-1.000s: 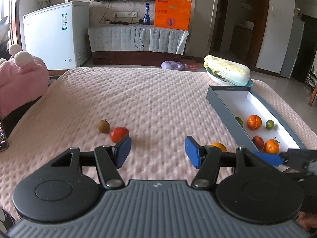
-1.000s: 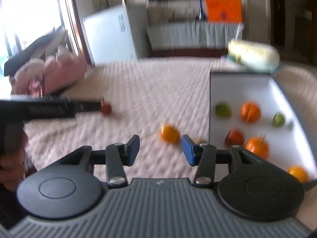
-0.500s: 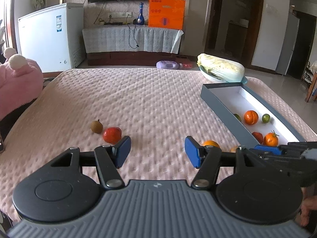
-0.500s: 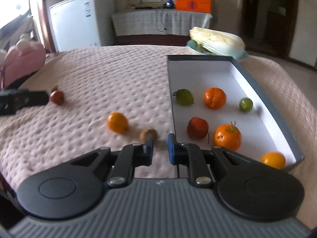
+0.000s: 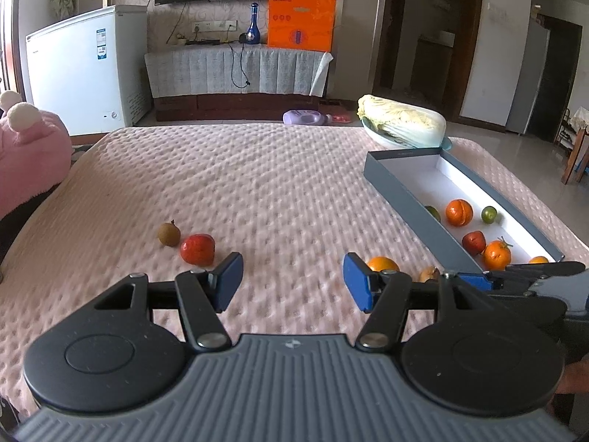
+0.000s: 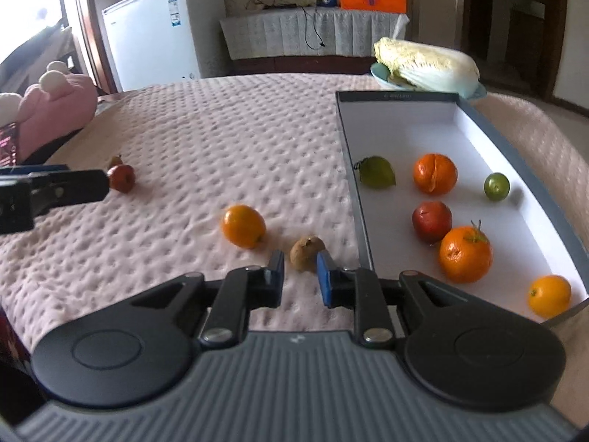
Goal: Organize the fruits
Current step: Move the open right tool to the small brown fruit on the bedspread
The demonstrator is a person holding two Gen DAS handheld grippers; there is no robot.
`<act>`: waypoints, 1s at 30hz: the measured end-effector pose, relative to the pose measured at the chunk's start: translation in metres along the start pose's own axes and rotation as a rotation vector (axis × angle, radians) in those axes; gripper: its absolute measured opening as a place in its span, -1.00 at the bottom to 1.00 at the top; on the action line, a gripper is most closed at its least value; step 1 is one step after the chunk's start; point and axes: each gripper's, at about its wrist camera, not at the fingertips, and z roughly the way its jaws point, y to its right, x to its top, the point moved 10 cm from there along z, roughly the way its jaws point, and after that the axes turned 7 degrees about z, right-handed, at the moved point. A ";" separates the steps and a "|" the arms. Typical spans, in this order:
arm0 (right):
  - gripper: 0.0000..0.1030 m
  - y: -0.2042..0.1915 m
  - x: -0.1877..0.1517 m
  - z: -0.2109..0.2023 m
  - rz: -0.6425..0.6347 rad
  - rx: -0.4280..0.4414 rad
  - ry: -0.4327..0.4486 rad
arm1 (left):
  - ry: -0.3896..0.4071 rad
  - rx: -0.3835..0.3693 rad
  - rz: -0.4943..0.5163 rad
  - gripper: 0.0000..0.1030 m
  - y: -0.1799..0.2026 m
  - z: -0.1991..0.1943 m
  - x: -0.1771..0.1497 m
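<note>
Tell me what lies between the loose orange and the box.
In the right wrist view, one small brown fruit lies on the blanket between the orange and the box, right at the right tool.

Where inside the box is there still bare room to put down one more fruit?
The far half of the box, between its back wall and the green fruit and split orange, is bare white floor. The near end is crowded: red fruit, stemmed orange, small orange.
</note>
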 end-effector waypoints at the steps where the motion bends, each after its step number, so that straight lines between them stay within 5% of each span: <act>1: -0.44 -0.001 0.001 0.000 -0.001 -0.001 0.004 | -0.001 0.000 0.002 0.28 0.000 0.000 0.000; 4: -0.26 -0.005 0.001 0.002 -0.014 -0.007 0.007 | -0.002 -0.002 -0.002 0.28 0.000 0.001 0.000; 16: -0.30 -0.013 0.002 0.016 -0.146 -0.106 0.013 | -0.002 0.003 0.007 0.28 -0.001 0.001 -0.002; 30: -0.42 -0.014 0.005 -0.003 -0.112 -0.018 0.011 | -0.012 0.018 0.019 0.28 -0.001 0.004 -0.004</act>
